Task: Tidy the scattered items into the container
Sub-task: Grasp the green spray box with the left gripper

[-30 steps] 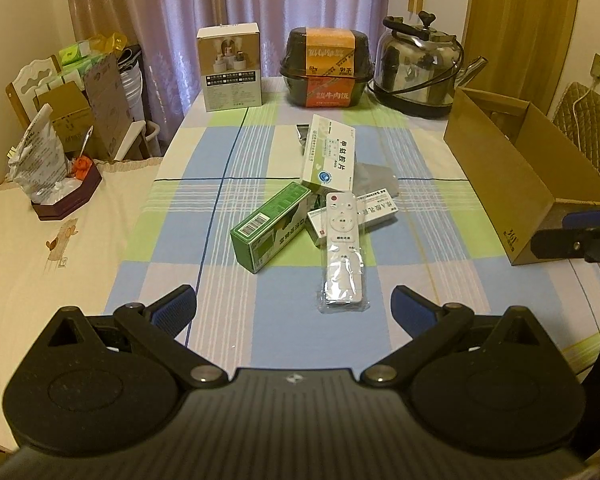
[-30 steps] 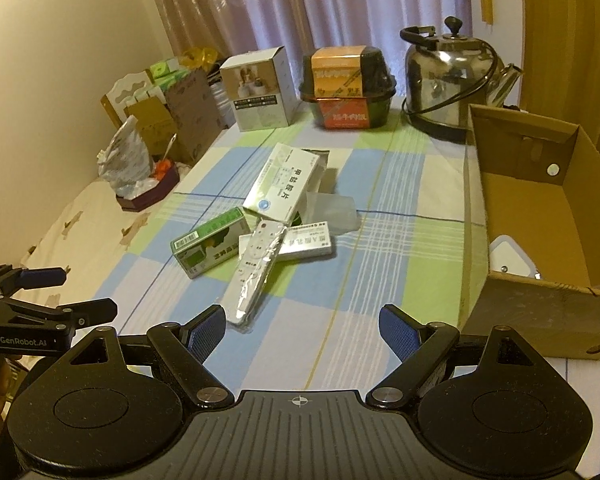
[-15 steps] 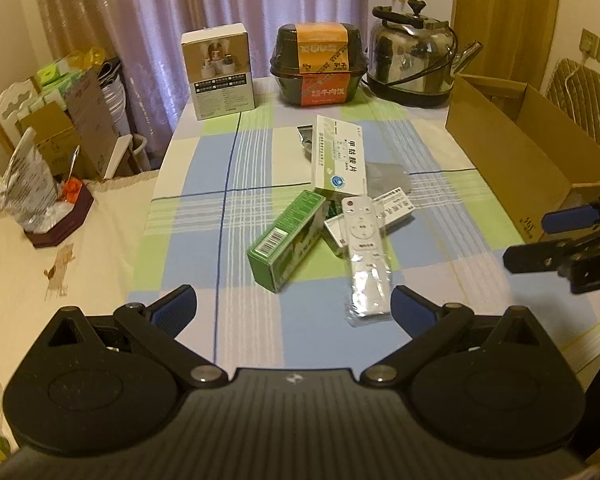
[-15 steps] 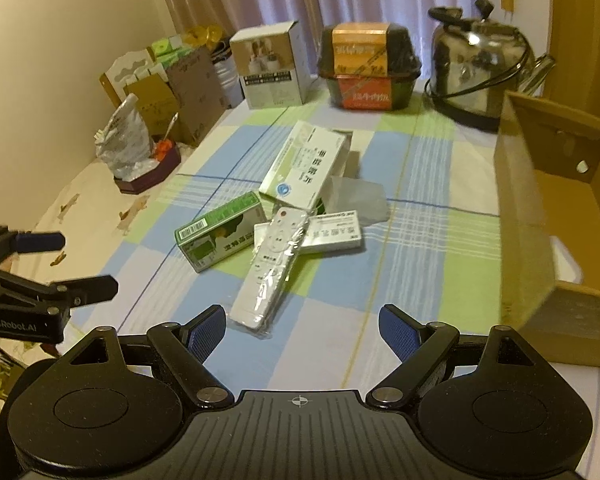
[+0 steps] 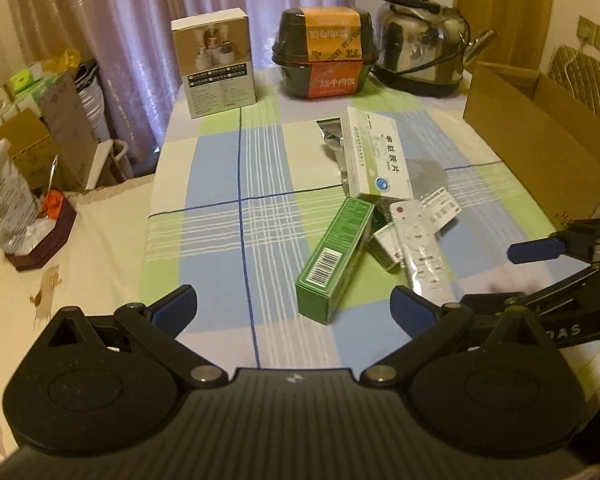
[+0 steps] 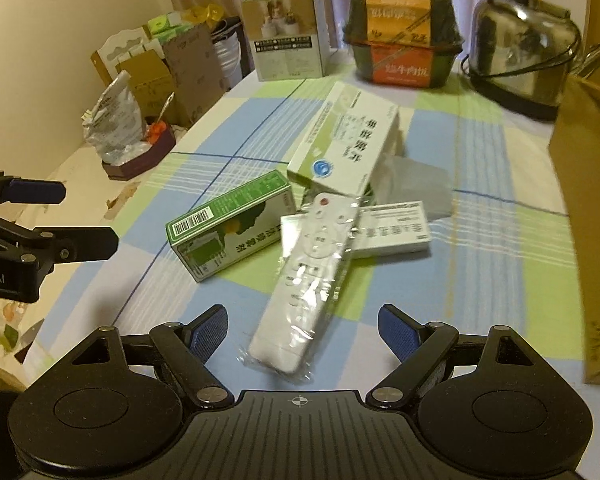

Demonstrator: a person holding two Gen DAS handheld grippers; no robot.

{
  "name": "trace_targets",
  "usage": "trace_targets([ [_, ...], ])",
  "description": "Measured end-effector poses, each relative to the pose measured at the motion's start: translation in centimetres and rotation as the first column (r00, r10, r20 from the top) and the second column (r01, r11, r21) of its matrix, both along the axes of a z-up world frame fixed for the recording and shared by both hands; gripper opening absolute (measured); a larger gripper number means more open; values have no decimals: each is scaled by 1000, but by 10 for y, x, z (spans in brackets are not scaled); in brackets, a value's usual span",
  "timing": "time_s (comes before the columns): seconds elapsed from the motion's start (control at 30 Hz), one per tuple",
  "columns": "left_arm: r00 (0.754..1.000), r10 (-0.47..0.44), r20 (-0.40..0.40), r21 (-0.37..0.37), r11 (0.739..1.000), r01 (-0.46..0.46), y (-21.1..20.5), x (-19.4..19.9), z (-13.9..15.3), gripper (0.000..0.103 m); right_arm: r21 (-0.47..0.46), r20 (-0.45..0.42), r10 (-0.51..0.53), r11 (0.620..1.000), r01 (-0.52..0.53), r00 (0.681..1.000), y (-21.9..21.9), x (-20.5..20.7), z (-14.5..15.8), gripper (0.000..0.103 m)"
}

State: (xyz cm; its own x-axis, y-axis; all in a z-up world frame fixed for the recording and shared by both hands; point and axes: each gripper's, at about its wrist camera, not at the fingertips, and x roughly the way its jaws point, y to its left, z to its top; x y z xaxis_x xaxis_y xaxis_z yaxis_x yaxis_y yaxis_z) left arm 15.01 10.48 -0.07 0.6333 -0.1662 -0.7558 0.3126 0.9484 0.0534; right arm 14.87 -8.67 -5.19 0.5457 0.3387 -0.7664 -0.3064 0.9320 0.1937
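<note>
Brown cardboard box (image 5: 540, 140) stands open at table edge, inside hidden. Plastic-wrapped white remote (image 6: 308, 276) lies across glossy green carton (image 6: 232, 226) and flat white cartons. Left gripper (image 5: 292, 308) and right gripper (image 6: 302, 328) both spread wide, holding nothing.

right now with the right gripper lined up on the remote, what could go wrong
1. The remote sits in a loose, shiny plastic sleeve, so the open right gripper may pinch film and let it slip.
2. Its far end rests on the small white box beside the green box; lifting could drag or scatter them.
3. The left gripper hovers close by, so the two could collide.
</note>
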Motion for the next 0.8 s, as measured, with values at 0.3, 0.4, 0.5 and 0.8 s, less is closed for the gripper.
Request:
trace_targets([
  [0.3, 985, -172, 5, 59, 983, 172, -9, 26, -31, 93, -31, -43, -77, 997, 75, 996, 15, 35, -28, 72],
  [0.4, 975, -223, 7, 78, 972, 222, -16, 34, -39, 91, -42, -53, -88, 995, 86, 995, 19, 42, -35, 72],
  [0.5, 967, -253, -5, 93, 963, 253, -23, 44, -47, 86, -40, -63, -87, 996, 85, 994, 21, 47, -40, 71],
  [0.8, 964, -266, -26, 122, 956, 267, -39, 65, -62, 71, -52, -63, -44, 998, 41, 997, 14, 45, -38, 41],
])
